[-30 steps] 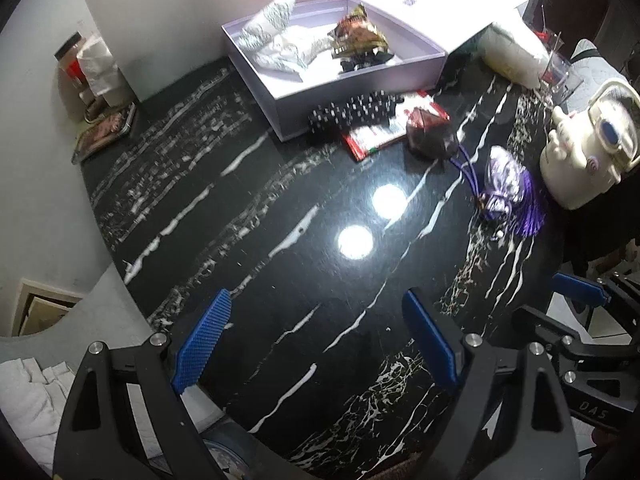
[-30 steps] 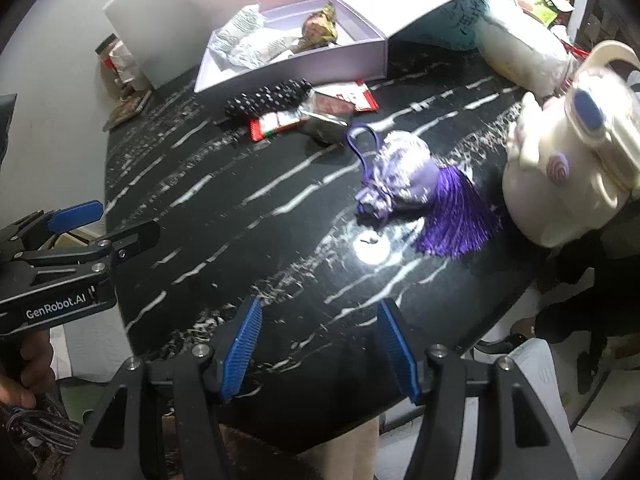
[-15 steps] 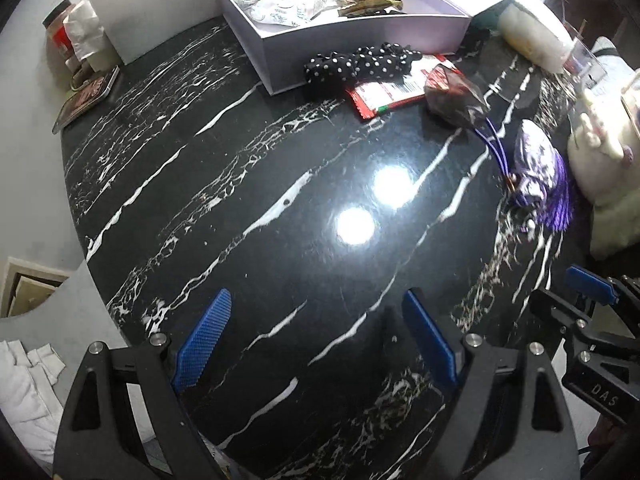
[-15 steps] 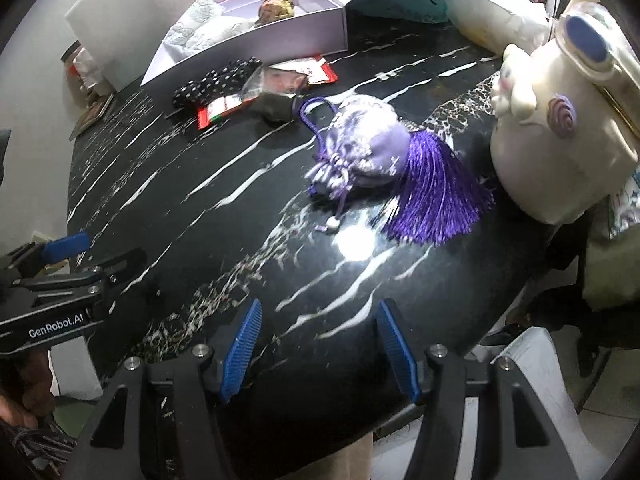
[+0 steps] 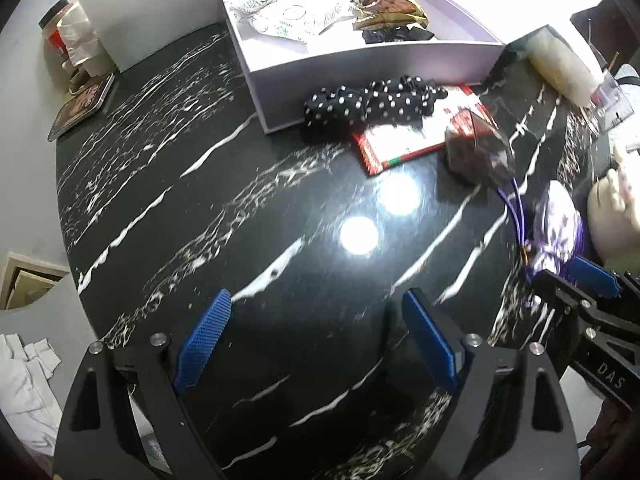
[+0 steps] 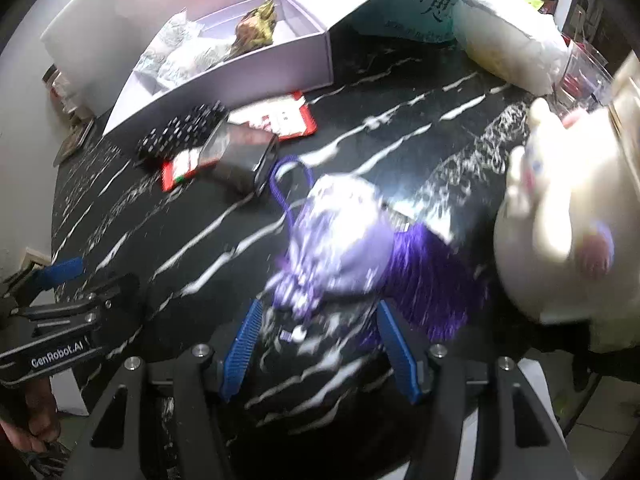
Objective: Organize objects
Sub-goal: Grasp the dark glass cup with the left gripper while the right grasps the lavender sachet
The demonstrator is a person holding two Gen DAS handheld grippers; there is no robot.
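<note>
Right gripper [image 6: 318,340], fingers spread, empty, nears pouch [image 6: 340,236] at bench's [image 6: 200,240] right edge: judged light, soft; grip body, not tassel [image 6: 432,280].

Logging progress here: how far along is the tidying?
Done: snack packets already lie in the lavender box. In hand: nothing; the open right tongs are closing on the purple pouch. Left: pouch, polka-dot scrunchie, red packet, dark case.

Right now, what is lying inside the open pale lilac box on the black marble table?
Inside the open pale lilac box lie white patterned packets, a crumpled brown-gold snack wrapper and a small black item. Anything beneath these is covered and cannot be seen.
</note>
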